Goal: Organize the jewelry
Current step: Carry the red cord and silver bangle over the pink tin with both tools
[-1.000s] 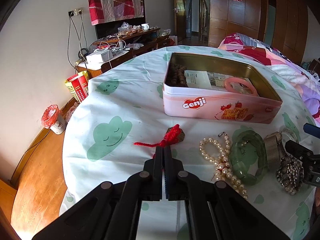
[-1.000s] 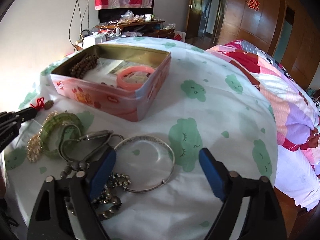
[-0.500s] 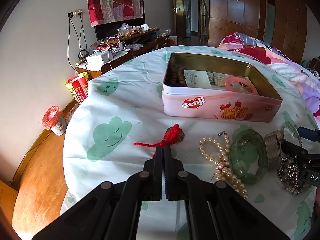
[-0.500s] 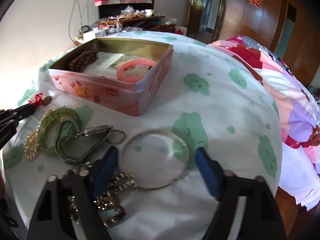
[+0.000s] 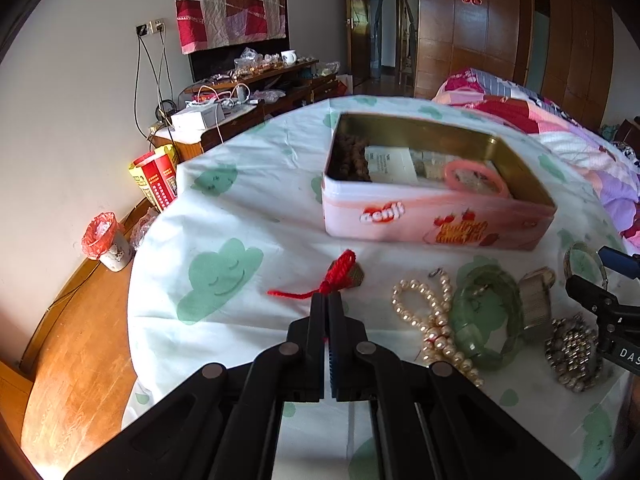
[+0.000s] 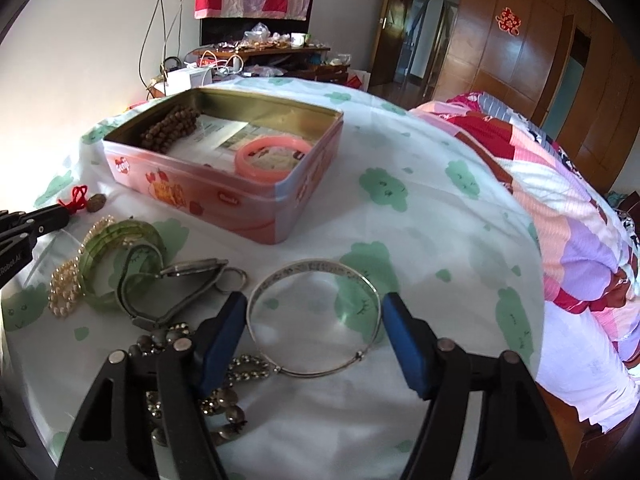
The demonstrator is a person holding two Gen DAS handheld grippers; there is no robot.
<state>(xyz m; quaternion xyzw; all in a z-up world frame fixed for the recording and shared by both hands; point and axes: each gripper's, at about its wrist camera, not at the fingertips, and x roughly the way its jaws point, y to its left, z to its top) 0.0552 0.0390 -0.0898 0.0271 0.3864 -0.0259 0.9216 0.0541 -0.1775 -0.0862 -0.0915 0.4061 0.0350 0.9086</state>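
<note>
Right gripper (image 6: 312,316) closing around silver bangle (image 6: 314,320), lower centre of frame.
Jaws narrower than a second ago, seemingly not yet touching it; left gripper (image 5: 328,306) unchanged, clamped on red cord (image 5: 296,293).

We see a white cloth with green clouds (image 5: 224,272) over the bench, a bed with a patchwork quilt (image 6: 560,208) beside it, a cluttered sideboard (image 5: 256,96) against the wall, a red-lined bin (image 5: 106,242) on the wooden floor (image 5: 76,360), and wooden wardrobe doors (image 5: 500,28) behind.
</note>
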